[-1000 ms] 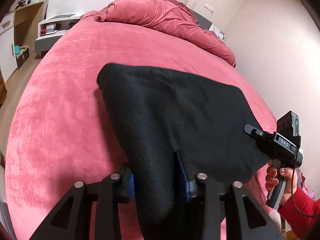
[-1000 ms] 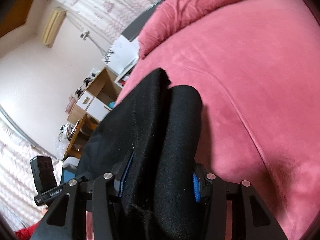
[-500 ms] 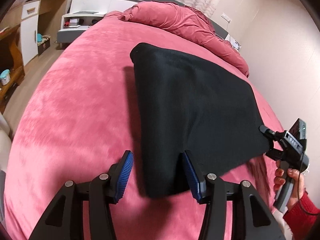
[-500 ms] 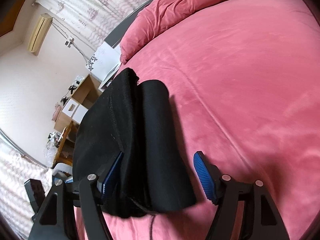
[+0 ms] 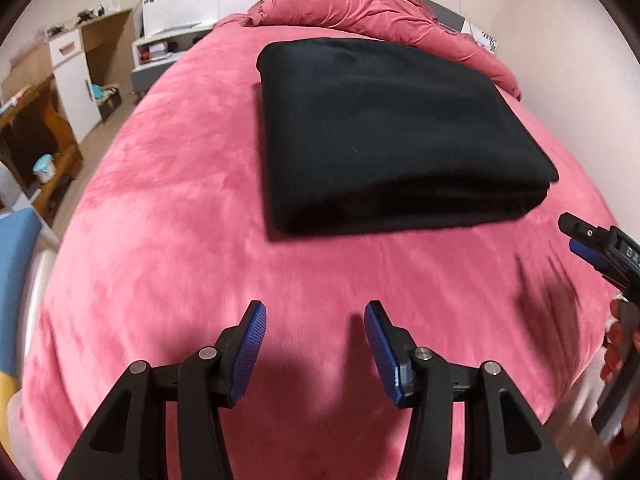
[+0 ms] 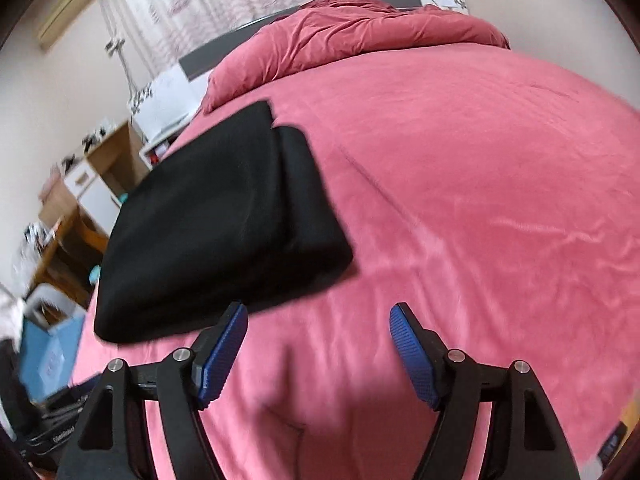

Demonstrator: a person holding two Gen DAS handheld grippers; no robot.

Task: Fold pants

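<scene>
The black pants lie folded in a flat rectangle on the pink bed. They also show in the right wrist view, left of centre, with stacked layers along the right edge. My left gripper is open and empty, held back from the pants' near edge. My right gripper is open and empty, just off the pants' near corner. The right gripper also shows at the right edge of the left wrist view, apart from the pants.
A bunched pink duvet lies at the head of the bed. A wooden desk and white cabinet stand on the left beside the bed. A wall runs along the bed's right side. A blue box sits on the floor.
Both grippers opened and let go of the pants, then drew back toward the foot of the bed. The pants now lie flat and folded on the bed.
</scene>
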